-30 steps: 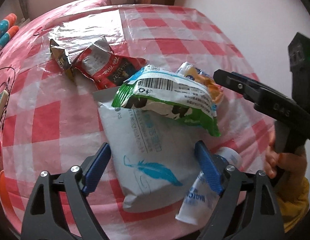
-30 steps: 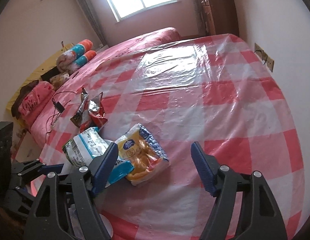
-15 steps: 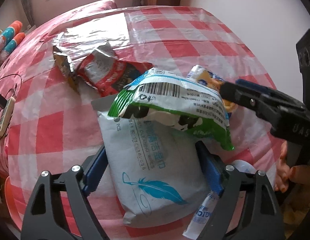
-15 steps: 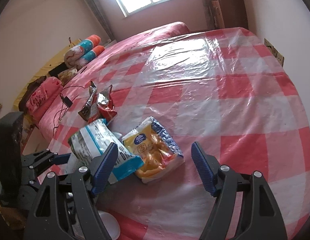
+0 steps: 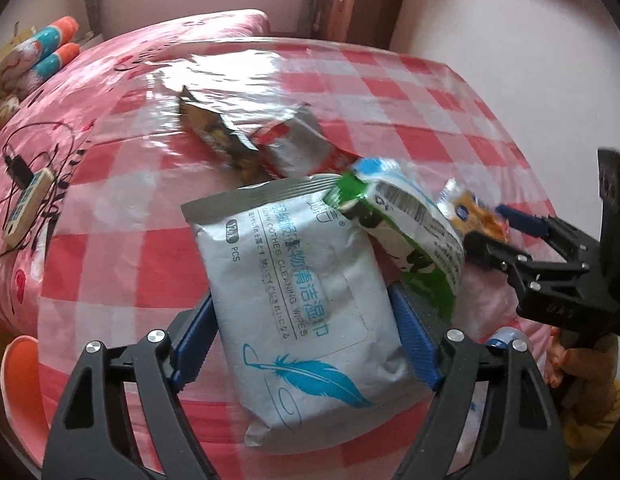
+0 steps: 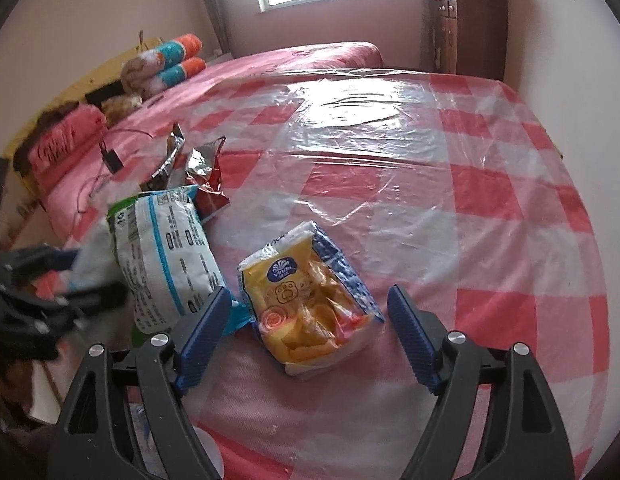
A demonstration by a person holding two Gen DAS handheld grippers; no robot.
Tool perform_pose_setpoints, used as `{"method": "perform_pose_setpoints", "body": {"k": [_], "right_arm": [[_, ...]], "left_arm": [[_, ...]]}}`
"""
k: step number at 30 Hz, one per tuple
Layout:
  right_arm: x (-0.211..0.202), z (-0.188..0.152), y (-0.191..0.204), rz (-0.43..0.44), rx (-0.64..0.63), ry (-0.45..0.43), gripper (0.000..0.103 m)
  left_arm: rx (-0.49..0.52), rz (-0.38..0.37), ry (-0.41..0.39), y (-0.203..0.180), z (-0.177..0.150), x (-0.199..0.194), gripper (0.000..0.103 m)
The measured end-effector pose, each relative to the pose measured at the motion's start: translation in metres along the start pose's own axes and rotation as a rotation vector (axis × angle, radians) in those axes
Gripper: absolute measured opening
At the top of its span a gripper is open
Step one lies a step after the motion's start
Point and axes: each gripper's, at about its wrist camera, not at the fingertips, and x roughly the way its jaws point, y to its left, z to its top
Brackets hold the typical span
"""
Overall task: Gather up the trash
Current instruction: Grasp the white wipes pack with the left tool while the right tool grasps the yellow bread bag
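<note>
- tablecloth (image 6: 490,200): red and white checks
- wipes pack (image 5: 301,300): white, blue feather
- snack bag (image 6: 310,300): yellow, blue edge
- gripper pads (image 6: 201,320): blue

Your count of trash on the checked cloth: five packets.

You have one grey wipes pack (image 5: 297,292) at 6 o'clock, one green-and-white bag (image 5: 406,224) and one yellow snack packet (image 6: 314,304) toward 3, plus two torn foil wrappers, one brown (image 5: 217,136) and one red (image 5: 297,148), at 12.
</note>
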Motion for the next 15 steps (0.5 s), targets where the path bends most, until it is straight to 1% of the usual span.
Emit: {"method": "perform_pose_setpoints", "body": {"k": [5,8,10,12,15], "right_arm": [[0.009,0.006,0.008,-0.067,-0.056,0.021,0.08],[0.013,0.008,0.012,-0.099,-0.087,0.032,0.08],[0.014,0.007,0.014,-0.12,-0.104,0.037,0.078],[0.013,0.007,0.018,-0.116,-0.118,0.031,0.07],[0.012,0.005,0.022,-0.11,-0.127,0.026,0.065]], "left_arm": [[-0.05,-0.014,-0.035,0.021,-0.003,-0.01,0.082],[-0.06,-0.026,-0.049,0.029,-0.005,-0.014,0.082],[-0.065,-0.037,-0.061,0.033,-0.006,-0.017,0.082],[-0.07,-0.047,-0.069,0.036,-0.007,-0.019,0.082],[-0.082,-0.071,-0.075,0.043,-0.01,-0.021,0.082]]}}
